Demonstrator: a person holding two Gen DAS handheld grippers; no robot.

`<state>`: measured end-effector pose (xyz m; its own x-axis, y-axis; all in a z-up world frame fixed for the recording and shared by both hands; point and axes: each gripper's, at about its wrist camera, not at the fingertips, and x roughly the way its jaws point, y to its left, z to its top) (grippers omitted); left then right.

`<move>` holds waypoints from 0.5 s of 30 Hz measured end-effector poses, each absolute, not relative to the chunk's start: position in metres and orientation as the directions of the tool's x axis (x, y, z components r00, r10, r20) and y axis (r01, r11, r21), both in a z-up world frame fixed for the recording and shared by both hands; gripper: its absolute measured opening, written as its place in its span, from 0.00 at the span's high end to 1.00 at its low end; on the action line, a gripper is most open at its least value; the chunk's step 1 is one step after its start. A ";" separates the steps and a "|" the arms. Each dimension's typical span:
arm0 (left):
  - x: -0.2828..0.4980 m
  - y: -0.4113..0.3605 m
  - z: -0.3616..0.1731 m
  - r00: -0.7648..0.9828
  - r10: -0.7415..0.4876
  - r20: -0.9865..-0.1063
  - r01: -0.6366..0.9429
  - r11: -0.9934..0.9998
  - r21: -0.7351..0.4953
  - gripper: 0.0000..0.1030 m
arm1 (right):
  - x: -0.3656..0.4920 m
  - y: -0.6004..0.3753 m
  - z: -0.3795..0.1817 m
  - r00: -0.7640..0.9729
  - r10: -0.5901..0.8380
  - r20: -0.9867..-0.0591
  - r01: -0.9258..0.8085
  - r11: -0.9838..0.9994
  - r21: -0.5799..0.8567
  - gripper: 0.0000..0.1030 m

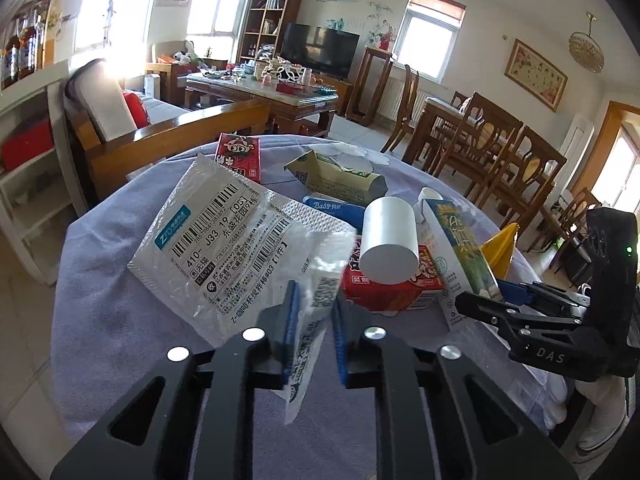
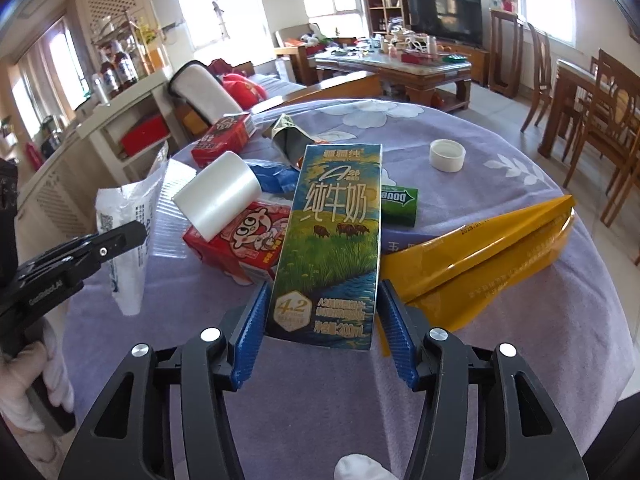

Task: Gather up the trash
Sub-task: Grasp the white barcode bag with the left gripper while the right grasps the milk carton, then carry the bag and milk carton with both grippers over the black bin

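A white plastic courier bag (image 1: pixel 224 240) with barcode labels lies at the left of the lavender-clothed table (image 1: pixel 120 320). My left gripper (image 1: pixel 316 328) is shut on its near corner, which is pinched between the blue pads. A blue-green milk carton (image 2: pixel 332 240) leans against a red drink carton (image 2: pixel 240 244). My right gripper (image 2: pixel 324 332) is shut on the milk carton's lower end, a pad against each side. A white paper cup (image 2: pixel 220 196) lies on its side on the red carton.
A yellow packet (image 2: pixel 480 256), a green gum pack (image 2: pixel 398 204), a white lid (image 2: pixel 447 155), a second red box (image 2: pixel 224 136), a crumpled beige carton (image 1: pixel 336 176) and a blue pack (image 1: pixel 332 208) also lie on the cloth. Wooden chairs stand to the right, a sofa behind.
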<state>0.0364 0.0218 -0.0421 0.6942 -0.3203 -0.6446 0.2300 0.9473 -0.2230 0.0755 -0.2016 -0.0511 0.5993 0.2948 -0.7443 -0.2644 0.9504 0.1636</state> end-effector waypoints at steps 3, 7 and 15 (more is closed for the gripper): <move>0.035 0.020 -0.040 0.693 -0.338 -0.637 0.245 0.941 -0.232 0.91 | 0.074 -0.207 -0.049 0.606 0.319 -0.728 -0.259 0.945 0.199 0.50; 0.026 0.028 -0.032 0.735 -0.356 -0.577 0.258 0.934 -0.247 0.94 | 0.067 -0.214 -0.045 0.610 0.353 -0.709 -0.255 0.935 0.246 0.50; 0.005 0.024 0.003 0.784 -0.426 -0.452 0.330 0.902 -0.279 0.94 | 0.049 -0.231 -0.020 0.639 0.386 -0.665 -0.267 0.922 0.280 0.51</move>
<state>0.0046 0.0244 0.0030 0.7838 -0.4265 -0.4515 0.3299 0.9018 -0.2791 0.0492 -0.2309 -0.0199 0.6389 0.3864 -0.6652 -0.2667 0.9223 0.2796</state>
